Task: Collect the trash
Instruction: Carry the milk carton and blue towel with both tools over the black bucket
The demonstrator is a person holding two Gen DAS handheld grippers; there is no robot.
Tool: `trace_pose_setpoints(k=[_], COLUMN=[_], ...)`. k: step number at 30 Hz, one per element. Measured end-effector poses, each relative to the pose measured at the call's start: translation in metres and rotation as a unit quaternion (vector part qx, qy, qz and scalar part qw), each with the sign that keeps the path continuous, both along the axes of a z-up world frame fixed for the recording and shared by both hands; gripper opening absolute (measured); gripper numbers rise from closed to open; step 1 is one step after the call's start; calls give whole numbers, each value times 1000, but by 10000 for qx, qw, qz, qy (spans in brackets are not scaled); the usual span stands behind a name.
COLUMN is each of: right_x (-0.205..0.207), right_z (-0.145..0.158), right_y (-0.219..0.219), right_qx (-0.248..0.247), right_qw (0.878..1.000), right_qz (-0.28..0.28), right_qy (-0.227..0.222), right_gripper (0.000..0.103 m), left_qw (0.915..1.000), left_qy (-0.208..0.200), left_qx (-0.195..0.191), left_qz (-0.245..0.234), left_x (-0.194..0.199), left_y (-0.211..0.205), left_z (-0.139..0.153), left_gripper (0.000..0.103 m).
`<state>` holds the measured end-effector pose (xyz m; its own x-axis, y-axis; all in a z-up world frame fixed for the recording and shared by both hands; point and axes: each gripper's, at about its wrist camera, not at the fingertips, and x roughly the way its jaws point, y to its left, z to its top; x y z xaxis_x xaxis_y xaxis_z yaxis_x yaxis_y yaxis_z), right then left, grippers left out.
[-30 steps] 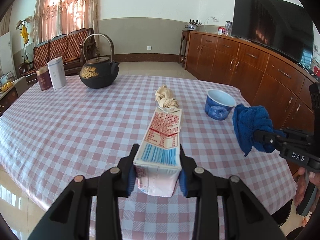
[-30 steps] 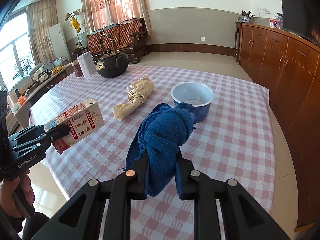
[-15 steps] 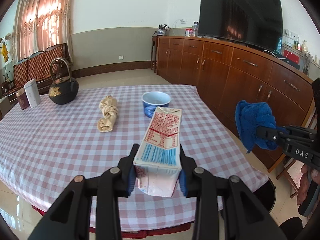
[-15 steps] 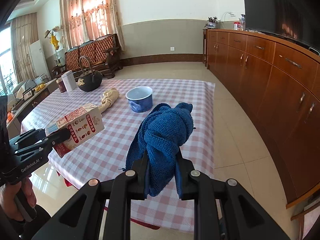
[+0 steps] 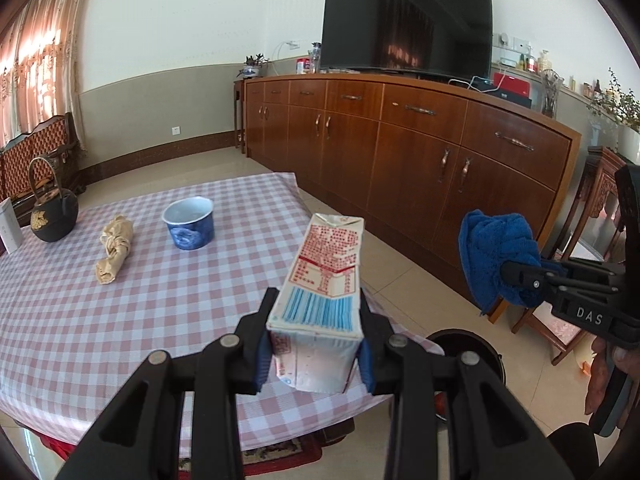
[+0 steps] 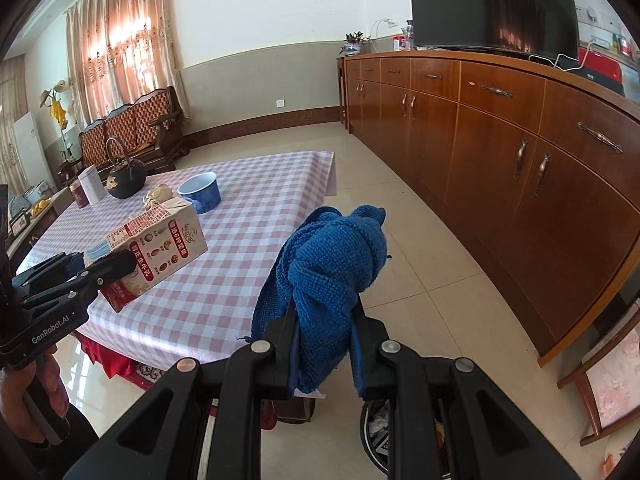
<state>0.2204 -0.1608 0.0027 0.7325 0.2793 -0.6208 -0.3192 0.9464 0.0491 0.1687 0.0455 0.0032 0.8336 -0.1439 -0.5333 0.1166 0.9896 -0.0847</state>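
Note:
My left gripper is shut on a white milk carton with red print, held in the air over the table's near corner; the carton also shows in the right wrist view. My right gripper is shut on a knotted blue cloth, held over the floor beside the table; the cloth also shows in the left wrist view. A round black trash bin stands on the floor below both grippers, and its rim with scraps inside shows in the right wrist view. A crumpled tan paper wad lies on the table.
The table has a pink checked cloth. On it stand a blue bowl, a black iron kettle and a white box. A long wooden sideboard with a TV runs along the right. A wooden chair stands at right.
Both grippers have pulled back from the table and swung right with their loads. The table looks farther and the trash bin has come into view below.

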Motion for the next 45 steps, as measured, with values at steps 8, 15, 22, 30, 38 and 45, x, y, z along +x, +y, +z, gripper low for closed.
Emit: trace_pose_setpoints(k=[8,15,22,30,38,45], right_x=[-15,-27,-32,-27,-16,-1], right_z=[2,-9,-27,-56,-96,-134], right_y=[-49,-94,-128,-155,-174,-185], right_qx=[2,6,29,53,-9,-164], right_qw=[9992,9971,9946,9917,9891,9862], right_qz=[-410,-754,-1008,-1163,-1109,-912], right_qy=[-33,78,253,551,968,1373], right_gripper=[22,22,22,22,22,22], left_qw=[9990,9958,9915,9862,9790,9708], left_qy=[18,132,339,629,1035,1474], left_qx=[57,124,184,270,320,375], left_qz=[-448,-898,-1240,-1509,-1729,-1855], left_x=[3,4,9,18,28,43], left_y=[-47,-94,-132,-162,-191,-214], left_z=[-2,-11,-29,-54,-86,-117], left_gripper=[36,36,36,36,36,36])
